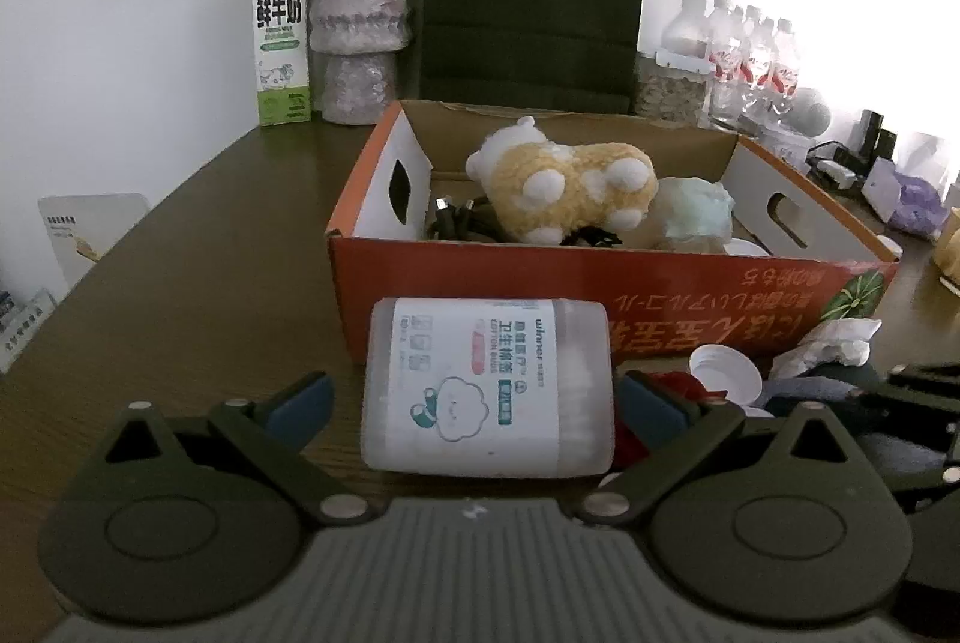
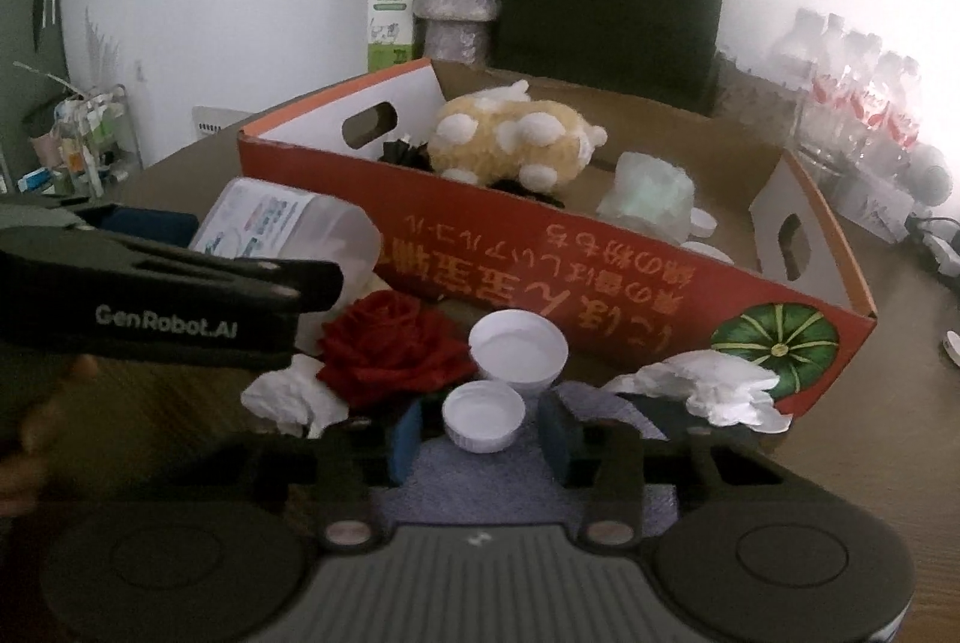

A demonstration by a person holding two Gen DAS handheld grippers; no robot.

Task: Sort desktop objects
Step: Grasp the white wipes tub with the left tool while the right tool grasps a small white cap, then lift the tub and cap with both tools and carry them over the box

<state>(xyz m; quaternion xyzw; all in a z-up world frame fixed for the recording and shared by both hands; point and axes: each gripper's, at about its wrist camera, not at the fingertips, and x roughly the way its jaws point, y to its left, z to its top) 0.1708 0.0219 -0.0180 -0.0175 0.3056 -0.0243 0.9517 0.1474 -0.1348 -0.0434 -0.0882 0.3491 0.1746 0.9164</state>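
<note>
Cotton-swab tub (image 1: 489, 391) (lying sideways), plush toy (image 1: 564, 181) in orange box (image 1: 600, 307)

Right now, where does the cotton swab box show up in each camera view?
Left wrist view: cotton swab box lies low in the centre, between the open jaws.
Right wrist view: cotton swab box sits at middle left, behind the other gripper.
Shared landmark: the orange cardboard box right behind it.

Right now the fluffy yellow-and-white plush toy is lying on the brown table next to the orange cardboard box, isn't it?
Not quite. The fluffy yellow-and-white plush toy is lying inside the orange cardboard box, not on the brown table next to it. The left wrist view shows it between the box walls, and the right wrist view agrees.
</note>
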